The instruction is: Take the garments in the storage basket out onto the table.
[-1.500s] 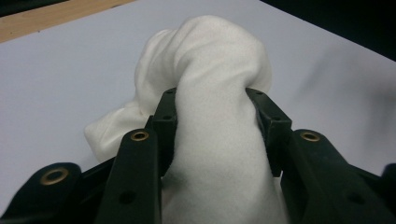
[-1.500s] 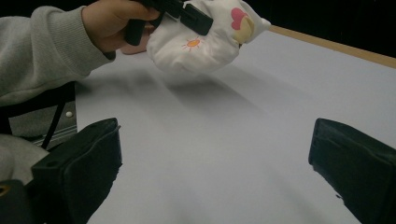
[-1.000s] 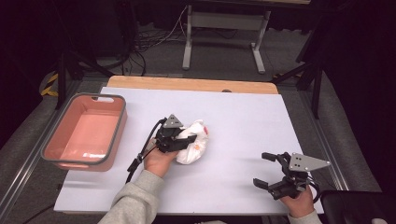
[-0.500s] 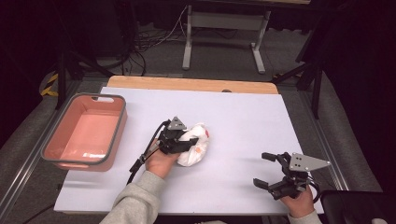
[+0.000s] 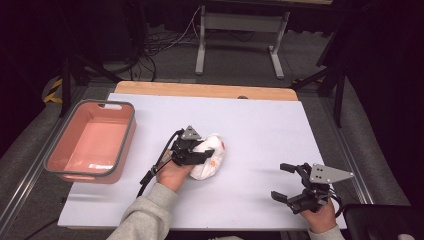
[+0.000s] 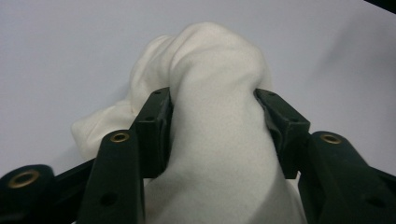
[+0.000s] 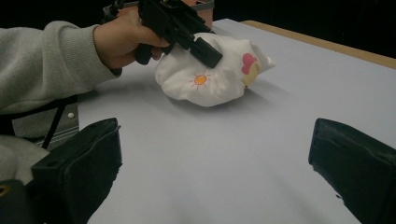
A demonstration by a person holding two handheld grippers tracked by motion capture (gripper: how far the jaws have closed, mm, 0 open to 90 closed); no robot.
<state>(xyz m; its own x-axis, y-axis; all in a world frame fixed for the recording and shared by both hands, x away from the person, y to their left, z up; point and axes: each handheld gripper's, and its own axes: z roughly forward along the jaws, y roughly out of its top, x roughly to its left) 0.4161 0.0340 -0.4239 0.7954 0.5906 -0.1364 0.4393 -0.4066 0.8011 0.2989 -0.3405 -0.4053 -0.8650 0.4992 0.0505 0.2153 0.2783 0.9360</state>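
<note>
A white cloth bundle [image 5: 211, 161] with a small sun and a red print lies on the pale table [image 5: 260, 125], left of centre. My left gripper [image 5: 206, 155] lies over it from the left. In the left gripper view the cloth [image 6: 215, 93] fills the gap of the left gripper [image 6: 212, 100], and both pads touch it. Its jaws have just been opening, with the cloth still between them. My right gripper [image 5: 278, 181] rests near the front right edge, open with nothing in it. The right gripper view shows its jaws [image 7: 215, 149] spread wide, with the bundle [image 7: 210, 77] farther off.
A pink basin [image 5: 125, 140] with a grey rim stands at the table's left edge, with nothing in it. A wooden strip runs along the far edge. A grey sleeve [image 7: 42, 65] reaches across toward the bundle.
The left hand and the cloth bundle have shifted slightly toward the near edge. The right gripper has not moved.
</note>
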